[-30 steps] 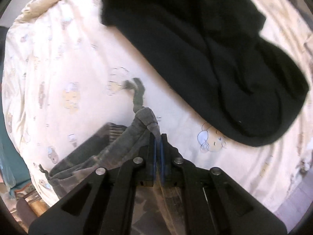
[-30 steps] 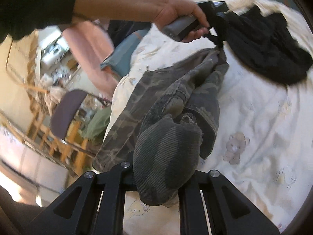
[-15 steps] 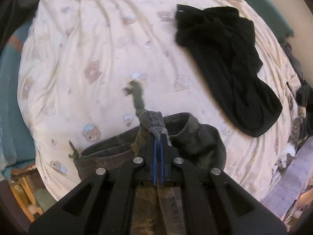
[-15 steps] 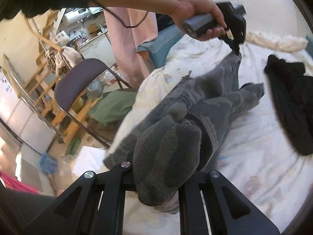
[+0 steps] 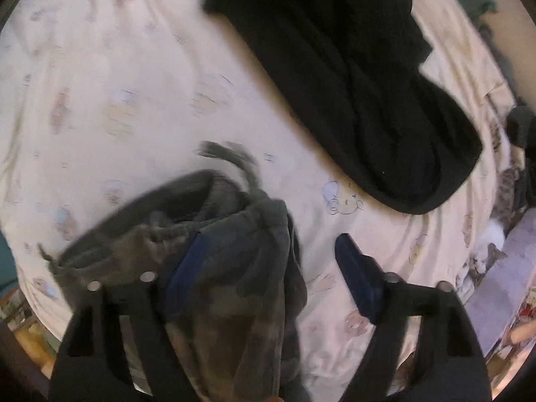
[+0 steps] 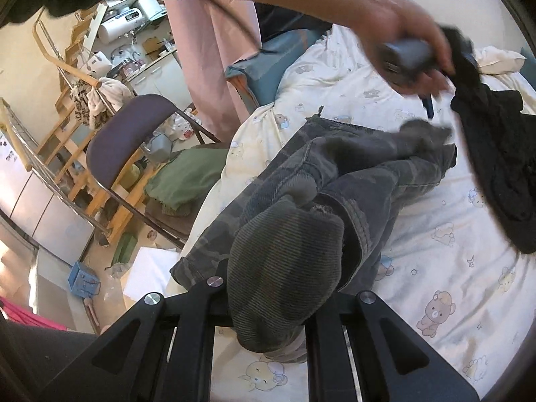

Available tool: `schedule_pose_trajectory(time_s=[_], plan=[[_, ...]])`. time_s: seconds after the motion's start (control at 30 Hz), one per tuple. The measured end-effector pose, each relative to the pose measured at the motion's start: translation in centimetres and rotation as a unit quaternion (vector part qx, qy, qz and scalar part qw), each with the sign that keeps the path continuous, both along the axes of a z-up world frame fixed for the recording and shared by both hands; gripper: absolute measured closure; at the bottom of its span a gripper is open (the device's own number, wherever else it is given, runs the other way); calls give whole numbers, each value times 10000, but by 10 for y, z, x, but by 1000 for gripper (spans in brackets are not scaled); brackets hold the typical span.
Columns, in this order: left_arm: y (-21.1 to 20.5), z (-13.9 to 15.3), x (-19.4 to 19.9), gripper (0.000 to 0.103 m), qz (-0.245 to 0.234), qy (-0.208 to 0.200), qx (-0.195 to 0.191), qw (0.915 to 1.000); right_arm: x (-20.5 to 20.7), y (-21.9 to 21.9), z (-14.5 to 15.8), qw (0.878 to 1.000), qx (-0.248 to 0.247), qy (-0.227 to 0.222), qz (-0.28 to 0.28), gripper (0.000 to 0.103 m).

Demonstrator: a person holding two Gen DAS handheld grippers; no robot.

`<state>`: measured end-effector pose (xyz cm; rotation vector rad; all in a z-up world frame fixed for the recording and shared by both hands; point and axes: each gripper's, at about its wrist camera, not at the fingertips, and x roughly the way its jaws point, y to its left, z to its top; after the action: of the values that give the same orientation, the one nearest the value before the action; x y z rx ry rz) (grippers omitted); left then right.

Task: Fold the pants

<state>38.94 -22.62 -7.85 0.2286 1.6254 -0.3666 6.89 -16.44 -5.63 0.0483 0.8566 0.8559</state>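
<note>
At the far left of the right wrist view, a purple chair (image 6: pixel 127 127) is seen beside the bed, with a green cloth (image 6: pixel 184 177) lying below its seat. The cream bear-print bedsheet (image 6: pixel 445 268) is spread to the right of these. The camouflage pants (image 6: pixel 335 181) are laid in a heap across the sheet's left edge, and one dark ribbed cuff is clamped between the narrow jaws of the right gripper (image 6: pixel 271 305). Further right, the left gripper (image 5: pixel 264 268) is held above the pants by a hand (image 6: pixel 412 47); its jaws are opening. In the blurred left wrist view the waistband appears to be slipping off the left finger, though contact cannot be judged. A black garment (image 5: pixel 351 77) is spread on the sheet at the right, apart from the pants.
</note>
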Motion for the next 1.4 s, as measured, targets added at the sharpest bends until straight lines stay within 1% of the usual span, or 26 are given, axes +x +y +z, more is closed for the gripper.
schedule_pose_trajectory(time_s=[0.07,0.17,0.2,0.23,0.3,0.4,0.43,0.47,0.53,0.57,0.6,0.63,0.7,0.8,0.83,0.9,0.97,1.0,1.07,1.1,1.13,1.2,1.27,1.3,1.33,1.4], plan=[[-17,-19,1,26,-115,14,388,9992,1,-4,-2,10000,54,7,-8,91],[-33,-43,-1,26,-277,-109,1143,9930,2,-14,-6,9999,159,14,-40,91],[-41,-52,-5,26,-462,-163,1490,9876,4,-18,-8,9998,205,20,-49,91],[-46,-57,-8,25,-581,-193,1664,9842,4,-20,-8,9997,227,22,-49,91],[-62,-71,-17,23,-907,-275,2133,9724,5,-23,-10,9997,241,2,-33,91],[-79,-88,-27,22,-1328,-390,2603,9556,6,-25,-12,9997,240,-17,32,91],[-83,-94,-28,25,-1433,-505,2779,9485,6,-25,-12,9997,223,-57,58,91],[-83,-95,-29,48,-1489,-579,2873,9444,6,-24,-12,9997,206,-79,92,91],[-78,-98,-29,75,-1661,-611,3046,9359,3,-23,-11,9997,178,-125,117,91],[-74,-97,-29,83,-1725,-601,3022,9356,3,-23,-11,9997,173,-137,123,91],[-69,-95,-29,88,-1833,-519,2917,9374,2,-22,-11,9997,176,-137,129,91],[-59,-91,-26,89,-1842,-494,2836,9398,2,-22,-11,9996,176,-147,137,91],[-48,-73,-18,91,-1646,-510,2590,9504,-1,-19,-11,9997,129,-150,174,91],[-22,-25,-4,93,-1185,-564,1947,9720,-8,-14,-11,9996,39,-135,226,91],[-13,-11,2,93,-1012,-531,1751,9779,-8,-13,-11,9997,53,-74,219,91],[17,22,13,93,-481,-450,1250,9900,-8,-14,-8,9994,263,167,161,91],[50,50,19,93,10,-435,776,9960,-10,-12,-4,9991,332,210,173,91],[62,59,20,93,146,-434,631,9970,-11,-8,-2,9992,289,190,188,91],[111,80,23,93,677,-383,70,9969,-14,2,2,9995,207,116,224,91],[131,87,22,93,854,-424,-63,9954,-15,9,4,9995,166,73,264,91],[160,94,22,94,1087,-473,-275,9926,-17,18,5,9994,136,39,328,91],[206,97,16,94,1361,-591,-572,9873,-19,38,4,9988,91,5,478,91],[251,86,7,93,1481,-801,-589,9840,-20,63,0,9980,-14,-12,633,91],[275,72,5,93,1609,-824,-666,9813,-20,83,-6,9973,-119,-7,720,91],[293,60,3,90,1772,-824,-713,9781,-18,96,-13,9969,-185,26,767,91],[324,32,2,90,2075,-831,-737,9719,-14,126,-33,9958,-339,188,826,91]])
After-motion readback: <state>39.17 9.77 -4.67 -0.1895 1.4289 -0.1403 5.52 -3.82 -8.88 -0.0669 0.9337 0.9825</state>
